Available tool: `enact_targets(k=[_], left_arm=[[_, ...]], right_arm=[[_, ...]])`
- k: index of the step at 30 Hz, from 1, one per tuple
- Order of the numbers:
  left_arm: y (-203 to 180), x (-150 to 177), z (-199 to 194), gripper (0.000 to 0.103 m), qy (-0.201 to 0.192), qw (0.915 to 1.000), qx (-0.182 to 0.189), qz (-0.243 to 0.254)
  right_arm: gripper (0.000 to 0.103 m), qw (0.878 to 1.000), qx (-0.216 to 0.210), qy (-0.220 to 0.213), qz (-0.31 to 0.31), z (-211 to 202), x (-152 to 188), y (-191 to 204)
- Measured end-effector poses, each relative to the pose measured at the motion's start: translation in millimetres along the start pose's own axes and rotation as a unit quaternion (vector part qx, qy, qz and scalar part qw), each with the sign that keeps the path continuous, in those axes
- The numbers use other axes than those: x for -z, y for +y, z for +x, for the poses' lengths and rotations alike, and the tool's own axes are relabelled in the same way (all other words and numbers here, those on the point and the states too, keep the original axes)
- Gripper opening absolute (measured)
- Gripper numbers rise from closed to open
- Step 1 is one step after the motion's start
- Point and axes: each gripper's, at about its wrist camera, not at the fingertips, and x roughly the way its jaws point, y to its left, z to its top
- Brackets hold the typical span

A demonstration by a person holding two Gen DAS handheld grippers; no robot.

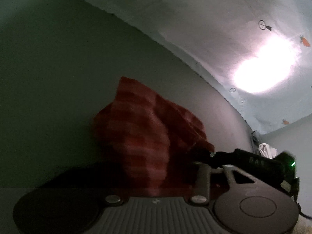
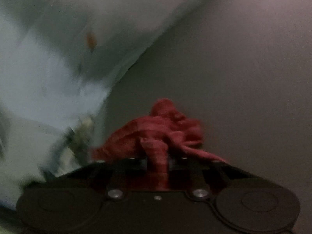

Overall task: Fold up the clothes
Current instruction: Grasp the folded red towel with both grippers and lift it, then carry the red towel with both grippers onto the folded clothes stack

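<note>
Both grippers, left gripper (image 1: 165, 167) and right gripper (image 2: 158, 167), are pinching the crumpled red striped knit garment (image 2: 156, 134) between their jaws; pulling apart evenly should flatten it.

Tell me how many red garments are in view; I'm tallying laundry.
1: the red striped garment, held up between both tools, bunched in the right tool and the left tool. Others may lie outside these views.

Dim grey wall (image 1: 58, 78) beside carrot-print fabric (image 1: 214, 19) (1 bright glare patch (image 1: 263, 72)).
</note>
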Motion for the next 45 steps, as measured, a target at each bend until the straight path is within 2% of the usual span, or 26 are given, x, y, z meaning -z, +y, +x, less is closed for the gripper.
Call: enact_targets(k=[1,2,11,18,24,27,30,34,39,42,45], left_arm=[[-2,2,-3,0.017,0.005,0.9999,-0.009,-0.01],[-6,3,-7,0.015,0.006,0.9998,-0.008,-0.016],[-69,21,-56,0.013,-0.01,0.9974,0.034,0.063],[-88,40,-90,0.013,-0.012,0.991,0.064,0.116],[-101,55,-109,0.013,0.016,0.9782,0.09,0.187],[-108,66,-111,0.013,0.042,0.9671,0.112,0.224],[-118,83,-109,0.013,0.077,0.9515,0.141,0.263],[-130,119,-104,0.012,0.133,0.9231,0.189,0.308],[-146,167,-102,0.012,0.193,0.8867,0.238,0.346],[-161,187,-100,0.012,0.208,0.8725,0.248,0.366],[-176,198,-98,0.012,0.207,0.8674,0.25,0.377]], right_arm=[[0.011,0.999,-0.019,-0.009,0.05,-4,5,-11],[0.009,0.997,-0.031,-0.015,0.075,-10,10,-14],[0.009,0.978,-0.102,-0.063,0.171,-70,60,-11],[0.009,0.968,-0.137,-0.105,0.18,-112,103,8],[0.009,0.954,-0.155,-0.164,0.199,-139,155,16],[0.009,0.941,-0.157,-0.209,0.214,-158,188,13],[0.009,0.925,-0.153,-0.261,0.231,-175,224,10],[0.009,0.897,-0.127,-0.339,0.252,-204,278,6],[0.009,0.851,-0.109,-0.425,0.29,-238,345,-2],[0.009,0.829,-0.11,-0.454,0.309,-257,372,-13],[0.009,0.821,-0.118,-0.464,0.311,-271,370,-21]])
